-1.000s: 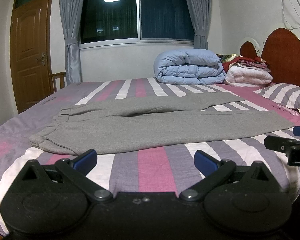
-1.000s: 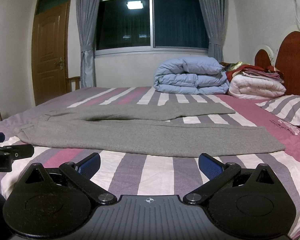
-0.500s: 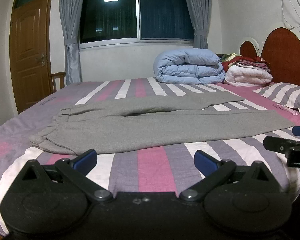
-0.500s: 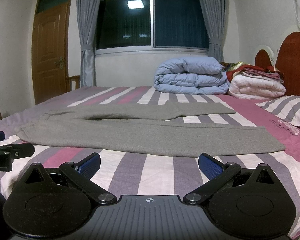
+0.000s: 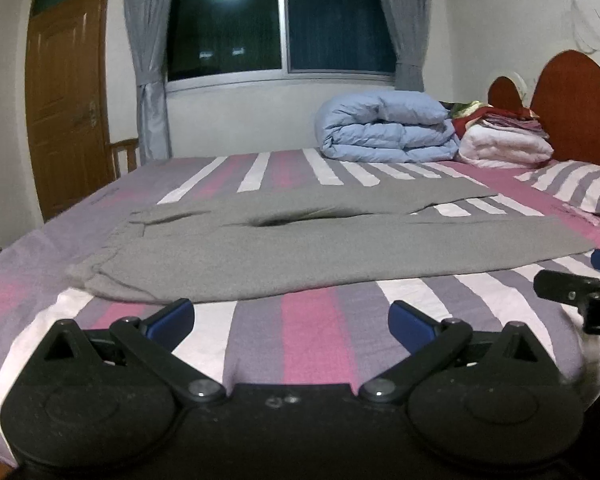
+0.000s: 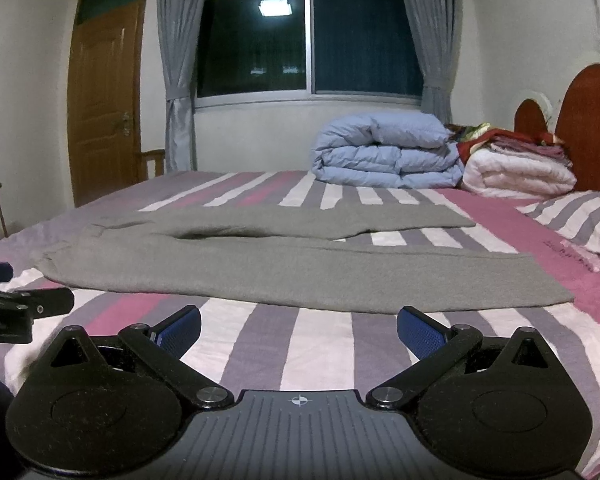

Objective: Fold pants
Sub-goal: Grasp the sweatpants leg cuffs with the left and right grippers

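The grey pants lie flat and unfolded across the bed, waist to the left, legs toward the headboard. Both the left gripper and right gripper hover just short of the pants' near edge, jaws wide and empty. This looks like the approach: next, each should pinch that near edge to start the fold.

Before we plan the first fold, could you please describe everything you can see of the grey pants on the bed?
The grey pants look like soft knit fabric, plain and unpatterned. They lie flat and unfolded across the striped bedsheet, waistband to the left, legs running right and parted into a narrow V. The far leg ends short of the near one. A shallow raised wrinkle sits at the crotch. Only the sheet touches them; the open left gripper and open right gripper are short of the near edge.
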Demonstrator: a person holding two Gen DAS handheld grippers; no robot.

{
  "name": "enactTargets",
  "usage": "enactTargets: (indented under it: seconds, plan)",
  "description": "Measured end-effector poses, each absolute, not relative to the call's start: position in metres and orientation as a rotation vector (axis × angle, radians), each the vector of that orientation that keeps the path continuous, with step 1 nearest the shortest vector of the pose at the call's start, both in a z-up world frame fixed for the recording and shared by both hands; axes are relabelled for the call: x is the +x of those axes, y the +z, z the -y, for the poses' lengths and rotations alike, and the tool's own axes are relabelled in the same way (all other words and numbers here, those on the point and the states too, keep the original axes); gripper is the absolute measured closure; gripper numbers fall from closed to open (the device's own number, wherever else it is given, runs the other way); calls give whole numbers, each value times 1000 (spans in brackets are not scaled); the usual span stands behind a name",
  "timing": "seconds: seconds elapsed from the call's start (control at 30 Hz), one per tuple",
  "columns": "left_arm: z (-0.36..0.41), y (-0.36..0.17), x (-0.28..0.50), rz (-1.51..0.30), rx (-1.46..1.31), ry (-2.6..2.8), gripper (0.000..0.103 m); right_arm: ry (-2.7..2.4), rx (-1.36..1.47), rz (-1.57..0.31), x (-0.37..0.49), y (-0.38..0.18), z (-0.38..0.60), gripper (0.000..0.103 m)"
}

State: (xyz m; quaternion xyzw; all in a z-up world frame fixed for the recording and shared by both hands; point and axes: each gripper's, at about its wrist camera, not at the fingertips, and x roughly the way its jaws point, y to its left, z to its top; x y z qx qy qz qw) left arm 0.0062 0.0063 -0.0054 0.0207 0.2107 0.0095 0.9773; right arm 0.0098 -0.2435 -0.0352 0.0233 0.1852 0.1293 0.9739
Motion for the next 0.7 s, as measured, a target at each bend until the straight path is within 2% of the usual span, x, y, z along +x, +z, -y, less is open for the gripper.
enactTargets:
  seconds: [0.2,0.33,0.43,0.47,0.5,0.53,0.57,0.7]
  plan:
    - [-70,10,42,-473,-28,21,6,411,2,-411,47,-15,250,0]
    - [-150,35,101,-486,-91,51,6,486,-20,-376,104,13,243,0]
    - [-198,45,155,-538,-36,78,8,519,-50,-365,158,33,222,0]
    - [-211,45,173,-541,2,94,12,530,-60,-369,178,37,214,9]
    - [-219,45,189,-542,39,115,22,550,-68,-378,197,39,204,19]
    - [-230,42,207,-551,66,111,34,564,-80,-397,218,39,193,39]
    - [-240,39,225,-565,76,96,38,572,-97,-417,237,38,182,48]
    - [-277,18,301,-629,91,65,40,623,-167,-455,313,19,140,48]
